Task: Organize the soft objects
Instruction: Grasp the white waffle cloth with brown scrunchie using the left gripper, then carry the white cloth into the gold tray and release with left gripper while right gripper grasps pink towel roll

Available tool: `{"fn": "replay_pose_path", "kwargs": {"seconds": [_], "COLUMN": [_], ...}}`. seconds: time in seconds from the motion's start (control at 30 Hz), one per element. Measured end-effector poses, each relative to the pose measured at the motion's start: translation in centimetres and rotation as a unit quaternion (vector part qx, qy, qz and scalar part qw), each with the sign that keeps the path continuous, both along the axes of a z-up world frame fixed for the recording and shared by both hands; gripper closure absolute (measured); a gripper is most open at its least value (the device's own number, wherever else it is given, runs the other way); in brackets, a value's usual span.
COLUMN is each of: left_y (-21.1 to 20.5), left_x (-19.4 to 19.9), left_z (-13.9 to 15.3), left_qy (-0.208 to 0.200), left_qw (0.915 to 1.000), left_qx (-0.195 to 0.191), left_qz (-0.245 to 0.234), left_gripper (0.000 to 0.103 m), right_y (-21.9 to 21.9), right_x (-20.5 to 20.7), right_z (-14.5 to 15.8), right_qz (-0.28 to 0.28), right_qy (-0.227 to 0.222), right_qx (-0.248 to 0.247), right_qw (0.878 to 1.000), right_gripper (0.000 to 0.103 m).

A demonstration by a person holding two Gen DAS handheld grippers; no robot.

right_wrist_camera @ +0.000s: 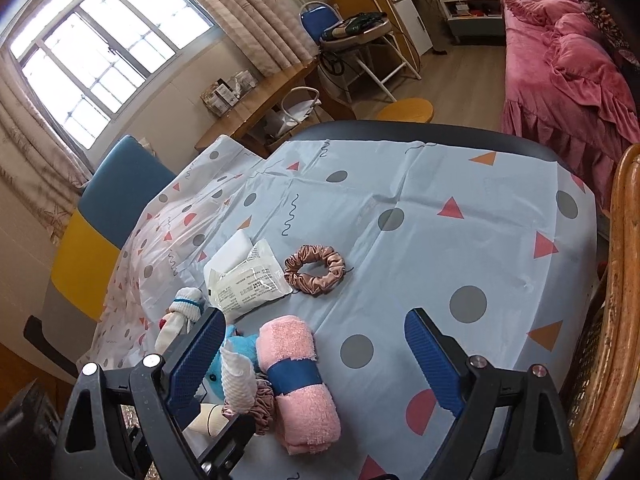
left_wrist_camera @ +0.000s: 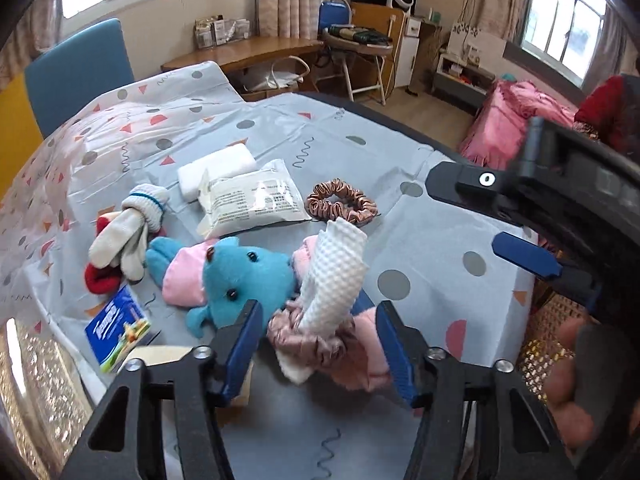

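Soft objects lie on the patterned tablecloth [left_wrist_camera: 436, 232]. A blue plush toy [left_wrist_camera: 244, 276] lies beside a rolled pink towel [right_wrist_camera: 298, 376] with a blue band, a white textured cloth [left_wrist_camera: 336, 276] and a dusty-pink scrunchie [left_wrist_camera: 308, 336]. My left gripper [left_wrist_camera: 320, 344] is open, its jaws either side of that scrunchie and cloth. My right gripper [right_wrist_camera: 316, 360] is open above the pink towel; it also shows in the left wrist view [left_wrist_camera: 476, 220]. A second brown scrunchie [right_wrist_camera: 315, 269], a white packet [right_wrist_camera: 248, 280], a white block [left_wrist_camera: 216, 170] and gloves [left_wrist_camera: 128, 236] lie farther back.
A blue booklet [left_wrist_camera: 118, 330] lies at the table's left edge. A blue and yellow chair [right_wrist_camera: 104, 216] stands behind the table. A wicker chair [right_wrist_camera: 616, 300] is at the right. A pink bed [right_wrist_camera: 568, 64] stands across the room.
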State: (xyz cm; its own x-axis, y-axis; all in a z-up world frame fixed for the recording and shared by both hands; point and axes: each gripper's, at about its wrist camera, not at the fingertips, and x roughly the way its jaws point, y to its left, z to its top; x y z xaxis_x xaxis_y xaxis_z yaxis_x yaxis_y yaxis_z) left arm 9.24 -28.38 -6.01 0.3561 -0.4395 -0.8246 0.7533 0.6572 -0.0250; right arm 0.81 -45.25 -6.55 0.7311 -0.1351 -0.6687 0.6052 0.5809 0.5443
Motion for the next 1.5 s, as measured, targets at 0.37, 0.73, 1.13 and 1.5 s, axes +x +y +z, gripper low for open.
{"fn": "replay_pose_path", "kwargs": {"seconds": [0.37,0.73,1.13,1.5], "left_y": [4.0,7.7,17.3,38.2], "left_x": [0.2,1.8,10.6,8.5], "left_z": [0.3,3.7,13.4,13.3], "left_qy": [0.039,0.016,-0.082,-0.104], "left_qw": [0.996,0.9942,0.97,0.9155], "left_qx": [-0.075,-0.092,-0.122,-0.127], "left_qz": [0.028,0.053,0.194,0.367], "left_gripper": [0.083,0.083,0.083,0.083], "right_y": [-0.1,4.5,6.9,7.6], "right_x": [1.2,5.9,7.5,7.8], "right_z": [-1.8,-4.7,-6.1,-6.1], "right_qz": [0.028,0.155,0.208,0.223], "right_qy": [0.023,0.158,0.233,0.248], "right_qx": [0.042,0.004,-0.059,-0.091], "right_qw": [0.998,0.975,0.948,0.938], "right_gripper": [0.017,0.036,0.062,0.063]}}
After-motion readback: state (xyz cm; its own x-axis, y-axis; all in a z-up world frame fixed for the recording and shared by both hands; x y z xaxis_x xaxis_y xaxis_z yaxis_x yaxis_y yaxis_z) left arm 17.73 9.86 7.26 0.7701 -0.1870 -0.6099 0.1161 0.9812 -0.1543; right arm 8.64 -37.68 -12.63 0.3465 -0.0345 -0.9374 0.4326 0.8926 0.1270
